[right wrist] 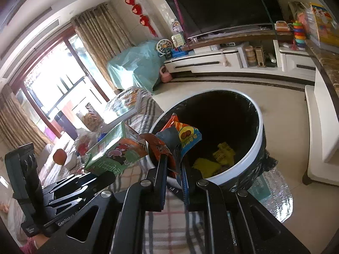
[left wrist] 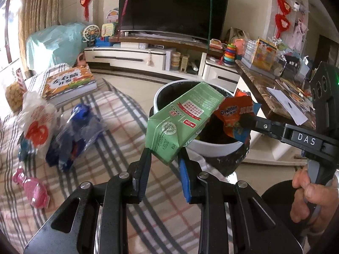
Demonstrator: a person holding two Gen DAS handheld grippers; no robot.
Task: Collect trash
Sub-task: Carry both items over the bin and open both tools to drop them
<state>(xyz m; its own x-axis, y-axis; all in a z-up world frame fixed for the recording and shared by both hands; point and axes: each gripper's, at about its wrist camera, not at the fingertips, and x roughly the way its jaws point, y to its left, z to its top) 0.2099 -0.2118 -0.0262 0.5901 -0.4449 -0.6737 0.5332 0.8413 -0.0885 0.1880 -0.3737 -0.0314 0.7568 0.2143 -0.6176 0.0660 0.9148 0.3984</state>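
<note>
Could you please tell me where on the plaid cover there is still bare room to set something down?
Free: the plaid cover between the blue plastic bag and the bin, and the near stretch beside the pink wrapper. Crowded: the far left, where the book, the white bag and the blue bag cluster.

bin (right wrist: 259, 139) bottom: dark, contents unclear | carton (left wrist: 182, 118) hides bin's near rim | book (right wrist: 125, 103): overexposed

My rig: two black handheld tongs

My left tongs (left wrist: 164, 158) carry blue pads and silver screws; my right tongs (right wrist: 174, 169) match, with "DAS" lettered on the side.
</note>
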